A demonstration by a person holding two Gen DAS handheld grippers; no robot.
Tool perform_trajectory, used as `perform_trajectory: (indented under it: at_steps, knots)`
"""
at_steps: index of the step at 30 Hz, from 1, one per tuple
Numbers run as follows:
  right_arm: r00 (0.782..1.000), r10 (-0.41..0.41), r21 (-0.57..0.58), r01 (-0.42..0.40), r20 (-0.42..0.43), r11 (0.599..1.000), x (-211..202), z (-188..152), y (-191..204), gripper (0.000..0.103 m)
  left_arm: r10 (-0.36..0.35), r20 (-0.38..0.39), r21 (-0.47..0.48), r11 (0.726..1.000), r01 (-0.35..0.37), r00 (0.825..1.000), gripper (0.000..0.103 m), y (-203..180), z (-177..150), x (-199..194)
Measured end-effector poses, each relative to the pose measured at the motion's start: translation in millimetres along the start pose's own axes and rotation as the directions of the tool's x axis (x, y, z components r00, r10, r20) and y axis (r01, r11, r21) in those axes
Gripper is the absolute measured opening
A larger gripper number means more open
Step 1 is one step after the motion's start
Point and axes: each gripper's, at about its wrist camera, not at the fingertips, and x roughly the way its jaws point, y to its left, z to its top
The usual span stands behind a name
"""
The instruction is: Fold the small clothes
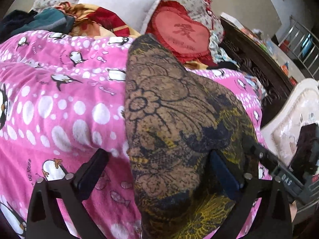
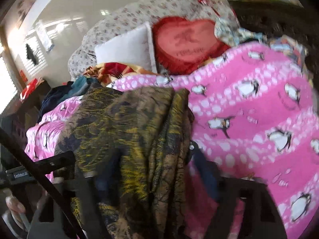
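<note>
A brown, yellow and black patterned garment (image 1: 179, 119) lies bunched on a pink penguin blanket (image 1: 59, 103). My left gripper (image 1: 157, 153) stands wide open around the garment's near part. The cloth drapes against its right finger, and its left finger is apart from the cloth. In the right wrist view the same garment (image 2: 129, 139) fills the gap of my right gripper (image 2: 143, 163) in thick folds, and the pads press on the bunch. The cloth hides most of this gripper's left finger. One right gripper finger (image 1: 261, 153) reaches the garment's right edge.
At the blanket's far end sit a red heart cushion (image 1: 183, 33), a white pillow (image 1: 119, 2) and a heap of dark clothes (image 1: 39, 23). On the right are a dark carved bed frame (image 1: 259, 65) and a pale padded chair (image 1: 295, 115). A person's hand (image 2: 14, 205) shows low left.
</note>
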Motion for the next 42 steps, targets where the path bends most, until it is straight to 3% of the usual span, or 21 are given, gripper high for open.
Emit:
perform_trajectory:
  at_steps: [1, 3, 6, 8, 13, 17, 24, 27, 30, 36, 38, 42]
  knots:
    - [1.0, -0.01, -0.012, 0.01, 0.007, 1.0, -3.3, 0.3, 5.3, 0.047, 0.002, -0.004, 0.005, 1.0, -0.001, 1.0, 0.085, -1.7, -0.2, -1.5]
    - [0.999, -0.043, -0.062, 0.044, 0.018, 0.997, -6.3, 0.6, 18.1, 0.039, -0.014, -0.012, 0.023, 1.0, 0.015, 1.0, 0.057, -7.5, -0.6, -8.3]
    - [0.999, -0.031, -0.016, 0.031, 0.014, 0.999, -12.7, 3.2, 18.9, 0.028, 0.014, -0.007, 0.051, 0.999, -0.014, 1.0, 0.035, -11.0, 0.3, -22.2]
    - [1.0, 0.01, 0.012, -0.01, 0.023, 1.0, -22.9, 5.5, 20.3, 0.026, -0.02, -0.016, 0.04, 0.999, 0.021, 1.0, 0.029, -6.7, 3.2, -34.6]
    - [0.996, 0.081, -0.029, -0.08, 0.034, 0.996, -57.1, 2.3, 51.5, 0.025, -0.022, 0.039, 0.078, 0.997, 0.019, 0.999, 0.028, -6.6, -1.6, -90.2]
    - [0.986, 0.162, -0.045, -0.16, 0.038, 0.986, -79.1, -10.6, 78.9, 0.025, 0.008, 0.085, 0.128, 0.992, -0.018, 0.996, 0.028, 0.3, -24.3, -141.4]
    - [0.967, 0.246, -0.076, -0.251, -0.066, 0.965, -73.3, -62.4, 128.1, 0.025, 0.09, 0.047, 0.098, 0.991, -0.094, 0.995, 0.028, 45.6, -78.6, -176.6]
    - [0.964, 0.225, -0.073, -0.237, -0.143, 0.969, -53.4, -87.6, 137.9, 0.025, 0.119, -0.009, 0.069, 0.991, -0.118, 0.993, 0.029, 66.6, -107.4, -166.3]
    - [0.963, 0.128, -0.105, -0.156, -0.238, 0.982, -27.2, -110.9, 144.1, 0.033, 0.15, -0.063, 0.045, 0.988, -0.147, 0.987, 0.033, 84.0, -131.3, -145.1]
    - [0.984, 0.093, -0.129, -0.113, -0.149, 0.985, -62.6, -104.2, 137.9, 0.036, 0.204, 0.003, 0.08, 0.976, -0.203, 0.979, 0.04, 75.7, -135.1, -162.0]
    - [0.99, 0.1, -0.138, -0.113, -0.099, 0.984, -76.3, -94.4, 137.1, 0.036, 0.21, 0.02, 0.079, 0.974, -0.211, 0.977, 0.048, 75.2, -132.7, -168.6]
    - [0.986, 0.129, -0.164, -0.145, -0.103, 0.976, -69.4, -82.8, 153.1, 0.036, 0.241, 0.075, 0.075, 0.966, -0.247, 0.968, 0.058, 66.3, -115.7, -167.7]
